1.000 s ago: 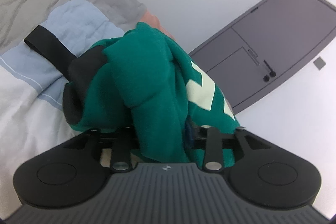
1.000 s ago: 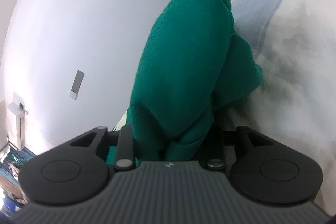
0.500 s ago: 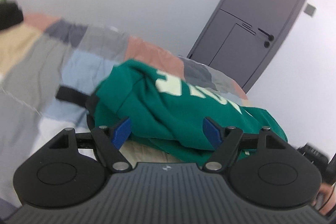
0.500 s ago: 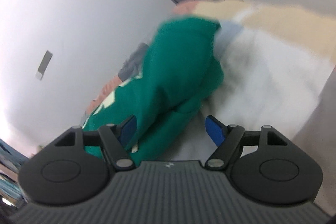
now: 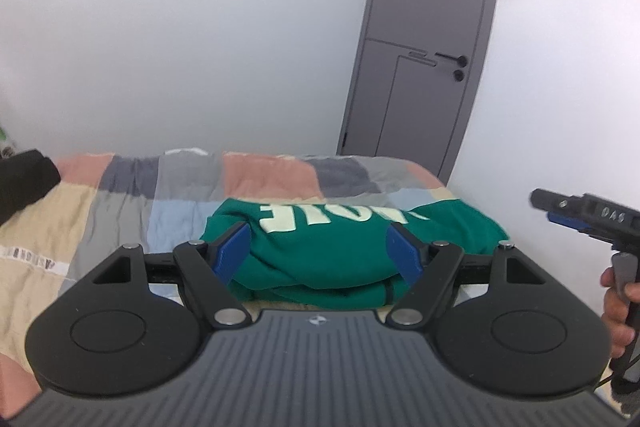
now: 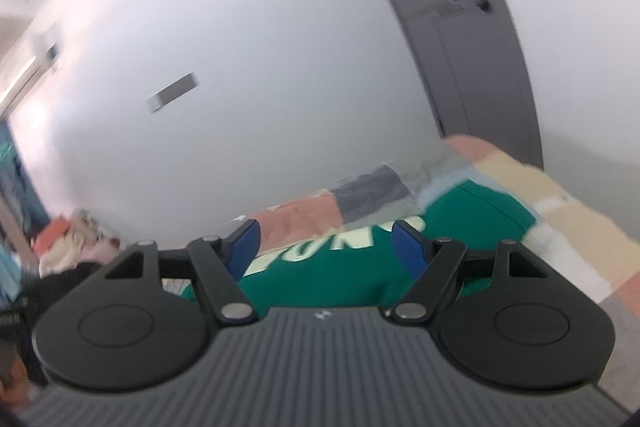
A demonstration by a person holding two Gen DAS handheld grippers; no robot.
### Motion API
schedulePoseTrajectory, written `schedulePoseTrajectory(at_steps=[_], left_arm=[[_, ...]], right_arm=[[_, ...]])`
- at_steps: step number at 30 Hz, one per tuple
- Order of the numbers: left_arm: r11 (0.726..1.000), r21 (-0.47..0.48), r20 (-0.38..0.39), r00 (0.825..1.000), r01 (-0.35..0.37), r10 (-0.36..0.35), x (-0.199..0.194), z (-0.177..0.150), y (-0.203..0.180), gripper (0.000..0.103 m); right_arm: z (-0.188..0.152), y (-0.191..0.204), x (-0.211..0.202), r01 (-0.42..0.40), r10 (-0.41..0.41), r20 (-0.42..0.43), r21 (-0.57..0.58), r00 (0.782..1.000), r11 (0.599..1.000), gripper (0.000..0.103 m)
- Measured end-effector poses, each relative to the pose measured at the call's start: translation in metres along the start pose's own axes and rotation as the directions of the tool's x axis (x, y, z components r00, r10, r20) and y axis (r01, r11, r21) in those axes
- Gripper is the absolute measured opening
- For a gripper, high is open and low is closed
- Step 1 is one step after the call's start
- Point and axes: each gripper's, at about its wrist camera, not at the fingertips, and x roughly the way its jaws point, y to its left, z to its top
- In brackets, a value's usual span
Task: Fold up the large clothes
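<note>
Left gripper point(image 5: 320, 253) and right gripper point(image 6: 324, 247): jaws apart, nothing between the blue pads, both clear of the cloth. A second ago both clamped on bunched green fabric held up close; now released and pulled back and up, views rolled near level. Right view motion-blurred.

Sweatshirt point(image 5: 352, 247) dropped onto the bed point(image 5: 120, 215), lying as a compact folded bundle toward the bed's right edge, pale block lettering on top, layered hems stacked along the near edge. Likely means this fold is finished and the piece set down; remaining step probably a tidy or the next garment.

Sweatshirt: thick soft knit, matte green, rounded puffy folds, not crisp. Bed cover: patchwork of peach, grey, pale blue, beige squares, lightly wrinkled cotton. Dark black item point(image 5: 24, 183) at the bed's left edge, shape unclear. Person's hand point(image 5: 618, 303) on the other tool's handle at far right of the left view.

Beyond: smooth white wall, flat grey door point(image 5: 428, 43) with black handle, small grey wall plates.
</note>
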Motion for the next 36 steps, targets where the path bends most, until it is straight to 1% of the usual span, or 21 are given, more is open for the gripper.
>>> schedulePoseTrajectory(at_steps=[2,5,8,11,16,23,27,29,31,32,33,35,36], left_arm=[[1.0,0.021,0.016,1.0,-0.003,0.003,-0.017,-0.001,-0.005,0.079],[0.996,0.078,0.039,0.999,-0.03,0.027,-0.037,-0.009,-0.015,0.079],[0.998,0.065,0.046,0.999,-0.02,0.017,-0.052,-0.019,-0.017,0.079],[0.996,0.068,0.057,0.997,-0.052,0.048,-0.062,-0.029,-0.018,0.079],[0.998,0.042,0.036,0.999,-0.038,0.037,-0.064,-0.042,-0.012,0.079],[0.999,0.037,0.009,0.999,-0.04,0.04,-0.054,-0.054,-0.011,0.079],[0.999,0.034,-0.004,0.999,-0.041,0.041,-0.049,-0.057,-0.011,0.085],[0.999,0.035,-0.002,0.999,-0.041,0.042,-0.049,-0.057,-0.011,0.091],[0.997,0.039,0.011,0.998,-0.06,0.06,-0.049,-0.057,-0.012,0.099],[0.996,0.048,0.015,0.997,-0.076,0.075,-0.05,-0.057,-0.012,0.1],[0.995,0.053,0.017,0.996,-0.087,0.086,-0.05,-0.057,-0.013,0.101],[0.994,0.055,0.018,0.995,-0.095,0.094,-0.05,-0.057,-0.013,0.103],[0.994,0.052,0.015,0.995,-0.096,0.095,-0.05,-0.057,-0.012,0.103]], right_arm=[[-0.005,0.013,-0.009,-0.014,0.014,0.001,-0.031,1.0,0.999,0.075],[-0.015,0.033,-0.027,-0.046,0.046,0.0,-0.072,0.999,0.996,0.075],[-0.032,0.046,-0.038,-0.042,0.041,-0.011,-0.109,0.999,0.993,0.074],[-0.048,0.055,-0.047,-0.033,0.031,-0.018,-0.128,0.999,0.991,0.074],[-0.066,0.058,-0.049,-0.019,0.012,-0.036,-0.179,0.999,0.984,0.074],[-0.079,0.053,-0.051,0.023,-0.038,-0.071,-0.198,0.997,0.98,0.074],[-0.078,0.051,-0.051,0.031,-0.046,-0.07,-0.197,0.997,0.98,0.074],[-0.078,0.051,-0.05,0.037,-0.052,-0.069,-0.203,0.996,0.979,0.074],[-0.077,0.052,-0.049,0.041,-0.056,-0.067,-0.212,0.996,0.976,0.074],[-0.078,0.053,-0.049,0.045,-0.06,-0.064,-0.218,0.996,0.975,0.075],[-0.077,0.055,-0.049,0.051,-0.066,-0.059,-0.227,0.996,0.973,0.079],[-0.077,0.056,-0.049,0.053,-0.067,-0.052,-0.23,0.996,0.972,0.082],[-0.076,0.057,-0.049,0.053,-0.067,-0.052,-0.23,0.996,0.972,0.085]])
